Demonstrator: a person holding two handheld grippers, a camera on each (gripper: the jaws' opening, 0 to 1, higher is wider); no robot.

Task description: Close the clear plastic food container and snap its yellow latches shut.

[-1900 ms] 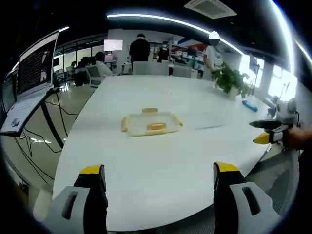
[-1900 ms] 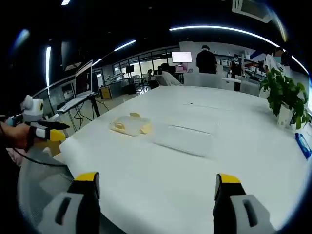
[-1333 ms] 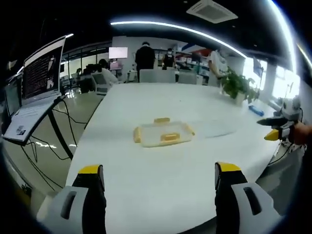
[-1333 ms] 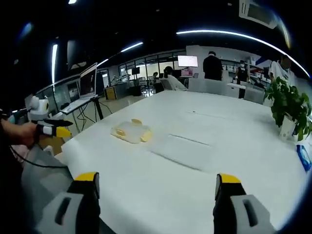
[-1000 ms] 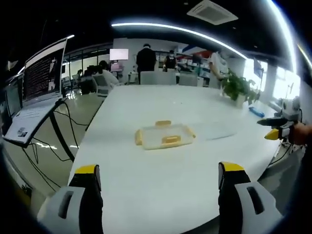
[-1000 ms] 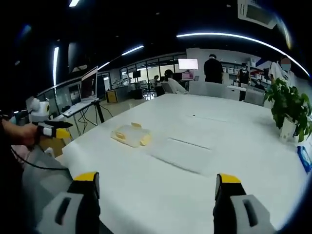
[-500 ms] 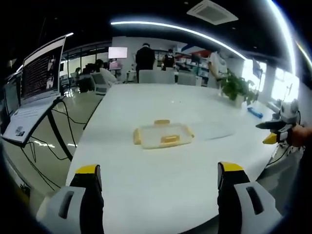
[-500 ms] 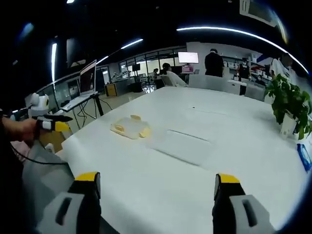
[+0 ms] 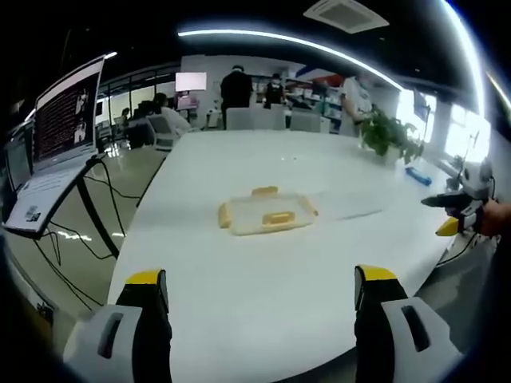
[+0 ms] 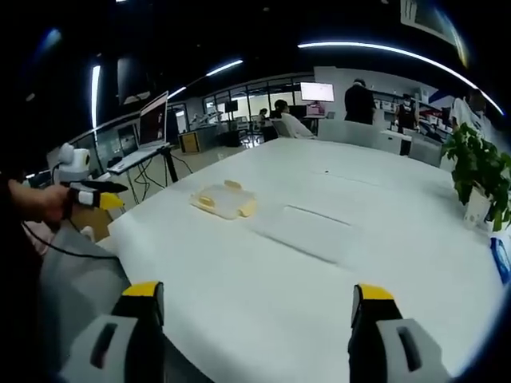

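Container (image 9: 267,215) sits on the white bench (image 9: 263,279), well ahead of my left tool (image 9: 255,295) and between its spread jaws, nothing gripped. Against the picture half a second back, the container has barely shifted in that view, just a touch higher; I read that as my hand moving, not the box. Its yellow latches (image 9: 279,217) show on the near side, the far side and the left end; I cannot tell from here whether they are snapped.

From my right tool (image 10: 254,299), jaws also wide apart and empty, the container (image 10: 223,201) lies ahead and to the left, well apart from the tips. A flat clear sheet (image 10: 310,232), possibly the lid, lies on the bench just beyond it towards the middle. Compared with half a second ago this view has swung a little; the left tool (image 10: 104,196) in a hand now sits slightly nearer the container's side of the bench edge.

Plenty of bare bench lies between both tools and the container. The bench edge runs close under both tools. A potted plant (image 10: 479,175) stands far right, and a laptop on a stand (image 9: 52,152) is off the bench to the left.
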